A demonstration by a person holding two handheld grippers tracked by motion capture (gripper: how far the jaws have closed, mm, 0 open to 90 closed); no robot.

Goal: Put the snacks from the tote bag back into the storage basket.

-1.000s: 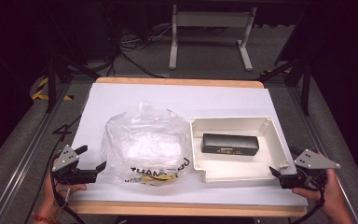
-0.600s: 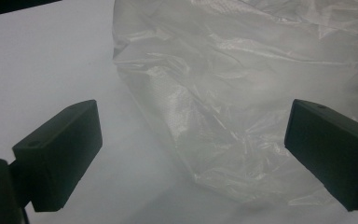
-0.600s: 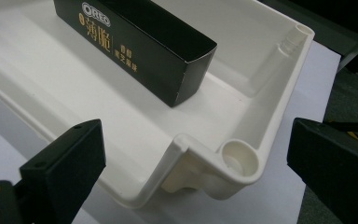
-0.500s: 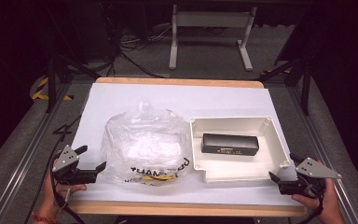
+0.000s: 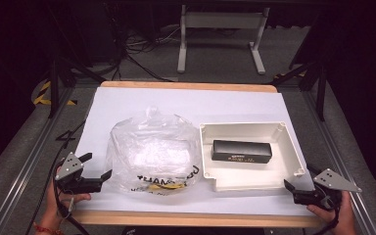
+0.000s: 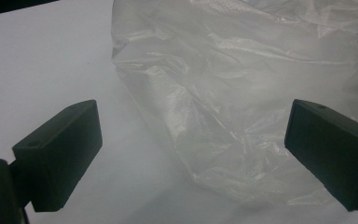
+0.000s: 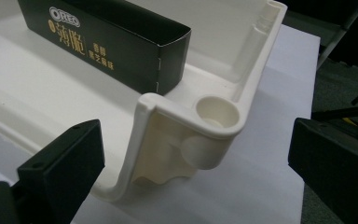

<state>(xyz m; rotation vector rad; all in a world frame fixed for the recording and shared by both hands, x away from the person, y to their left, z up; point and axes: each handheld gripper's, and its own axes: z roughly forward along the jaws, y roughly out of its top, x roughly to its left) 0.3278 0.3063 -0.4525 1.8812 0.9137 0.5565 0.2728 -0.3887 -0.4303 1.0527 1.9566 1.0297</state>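
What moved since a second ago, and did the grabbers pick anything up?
Only the right gripper moved a little: it slid down toward the near table edge, by the white tray's corner. Its jaws are open and hold nothing. The left gripper stayed open beside the plastic bag, not touching it. The bag, the tray and the black box inside it stayed put.

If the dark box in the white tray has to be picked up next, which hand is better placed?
Probably the right. The right gripper sits open at the near right corner of the tray, facing the box. The left gripper is across the table, open beside the plastic bag.
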